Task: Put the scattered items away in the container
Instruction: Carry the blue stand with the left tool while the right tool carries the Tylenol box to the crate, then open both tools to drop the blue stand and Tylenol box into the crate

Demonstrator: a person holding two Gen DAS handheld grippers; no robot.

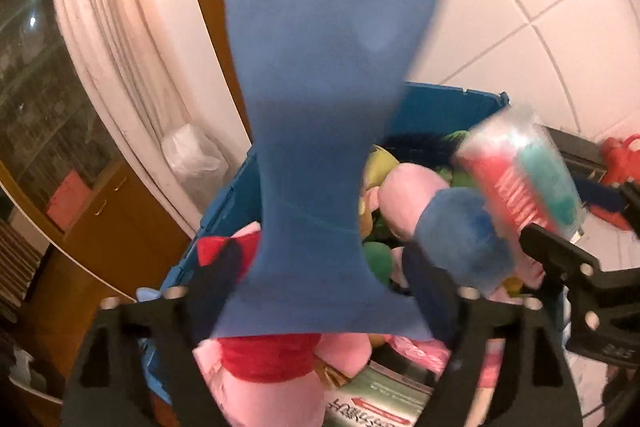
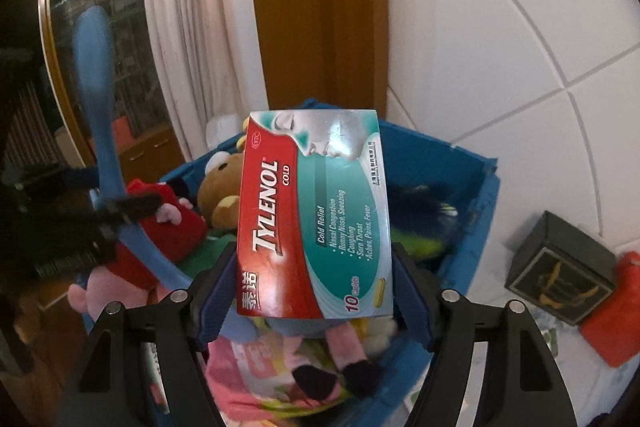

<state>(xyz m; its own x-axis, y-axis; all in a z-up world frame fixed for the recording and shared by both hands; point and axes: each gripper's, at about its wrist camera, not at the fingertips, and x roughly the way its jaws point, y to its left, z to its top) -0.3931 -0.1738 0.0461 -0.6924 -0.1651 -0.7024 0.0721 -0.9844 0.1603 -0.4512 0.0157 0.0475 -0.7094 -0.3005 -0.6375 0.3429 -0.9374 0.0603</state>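
- Left gripper (image 1: 320, 267): over the bin's (image 2: 448, 163) near left side, jaws apart. The blue paddle (image 1: 320, 67) stands upright between them, blurred; the pads do not seem to press on it.
- Right gripper (image 2: 316, 255): over the bin's near edge, jaws apart. The Tylenol box (image 2: 312, 219) stands on end between them, its sides just off the pads.
- Pink plush (image 1: 256, 387): inside the bin, at its near edge.
- Red plush (image 2: 160, 223) and brown bear (image 2: 220, 195): inside the bin, on its left side.
- Black box (image 2: 560, 267): outside the bin, on the tiles (image 2: 520, 27) to its right, with a red pouch (image 2: 612, 315) just beside it.
- Curtain (image 2: 192, 47): behind the bin, to the left.
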